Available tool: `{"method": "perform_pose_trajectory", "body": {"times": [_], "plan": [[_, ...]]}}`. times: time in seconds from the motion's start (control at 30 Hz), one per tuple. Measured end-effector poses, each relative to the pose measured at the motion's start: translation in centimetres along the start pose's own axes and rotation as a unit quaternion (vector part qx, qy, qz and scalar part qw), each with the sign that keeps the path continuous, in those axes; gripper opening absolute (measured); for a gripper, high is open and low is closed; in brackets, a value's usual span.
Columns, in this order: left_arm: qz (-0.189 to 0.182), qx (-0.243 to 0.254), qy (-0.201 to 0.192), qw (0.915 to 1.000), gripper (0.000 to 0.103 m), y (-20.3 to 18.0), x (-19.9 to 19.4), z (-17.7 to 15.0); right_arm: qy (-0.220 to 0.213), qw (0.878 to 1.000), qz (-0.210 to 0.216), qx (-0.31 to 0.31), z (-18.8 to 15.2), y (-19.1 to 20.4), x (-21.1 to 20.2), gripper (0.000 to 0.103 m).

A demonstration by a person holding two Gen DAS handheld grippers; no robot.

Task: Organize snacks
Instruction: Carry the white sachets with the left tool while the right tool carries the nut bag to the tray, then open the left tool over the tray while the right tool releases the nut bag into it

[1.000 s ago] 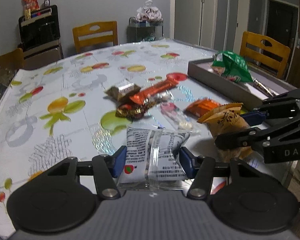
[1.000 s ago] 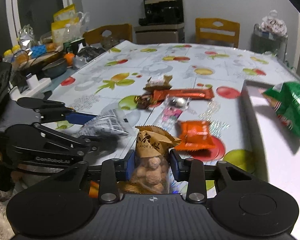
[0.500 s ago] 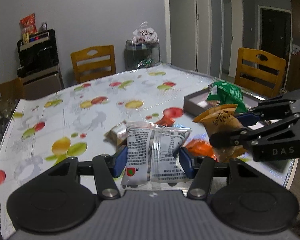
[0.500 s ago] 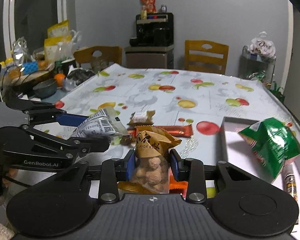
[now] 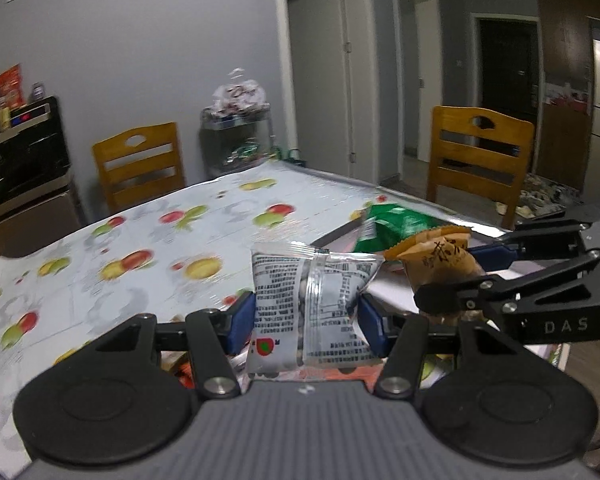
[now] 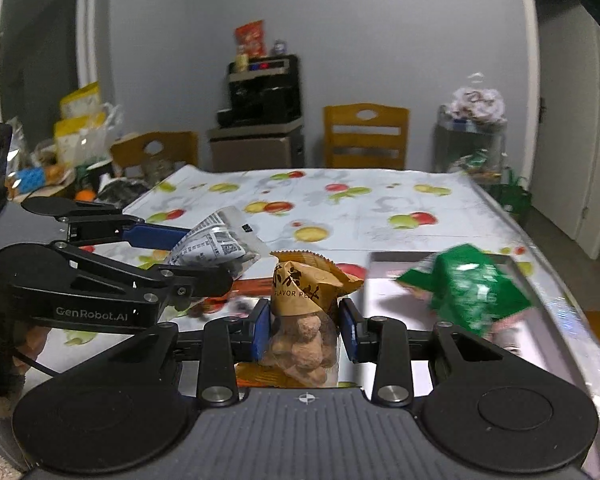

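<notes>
Left wrist view: both grippers hold snacks above the table.
Left gripper pinches a white printed packet; at three o'clock, right gripper clamps a brown cookie bag near the grey tray holding a green bag.

white packet: clear-and-white, dense black print, red-green mark
brown pouch: tan kraft top, dark lettering, clear lower half
green bag: glossy green
tablecloth: white, red-yellow-green fruit print
pads: blue
chairs: orange-brown wood
</notes>
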State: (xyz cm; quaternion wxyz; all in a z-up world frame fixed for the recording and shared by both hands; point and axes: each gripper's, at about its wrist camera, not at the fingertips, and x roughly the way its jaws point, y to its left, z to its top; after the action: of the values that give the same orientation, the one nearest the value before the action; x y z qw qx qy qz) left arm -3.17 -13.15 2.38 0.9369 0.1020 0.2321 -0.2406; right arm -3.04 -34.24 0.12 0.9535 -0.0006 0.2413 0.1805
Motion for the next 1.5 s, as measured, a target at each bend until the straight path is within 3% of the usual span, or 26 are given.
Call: {"method": "perform_pose_trajectory", "body": {"times": [0.4,0.63,1.03,1.5], "plan": [[-0.077,0.047,0.001,0.9959,0.054,-7.2,4.7,2.9,0.002,0.993,-0.102,0.052,-2.4,-8.1,-3.0,0.037],[-0.112,0.071,0.016,0.9911,0.054,-10.8,7.2,3.1,0.025,0.988,-0.138,0.065,-4.1,-10.7,-3.7,0.037],[-0.141,0.079,0.074,0.9841,0.054,-13.2,11.5,2.1,0.063,0.984,-0.152,0.073,-5.9,-12.0,-2.6,0.037],[-0.177,0.096,0.086,0.9757,0.054,-14.5,12.7,1.1,0.076,0.982,-0.157,0.071,-6.3,-12.4,-1.7,0.037]]}}
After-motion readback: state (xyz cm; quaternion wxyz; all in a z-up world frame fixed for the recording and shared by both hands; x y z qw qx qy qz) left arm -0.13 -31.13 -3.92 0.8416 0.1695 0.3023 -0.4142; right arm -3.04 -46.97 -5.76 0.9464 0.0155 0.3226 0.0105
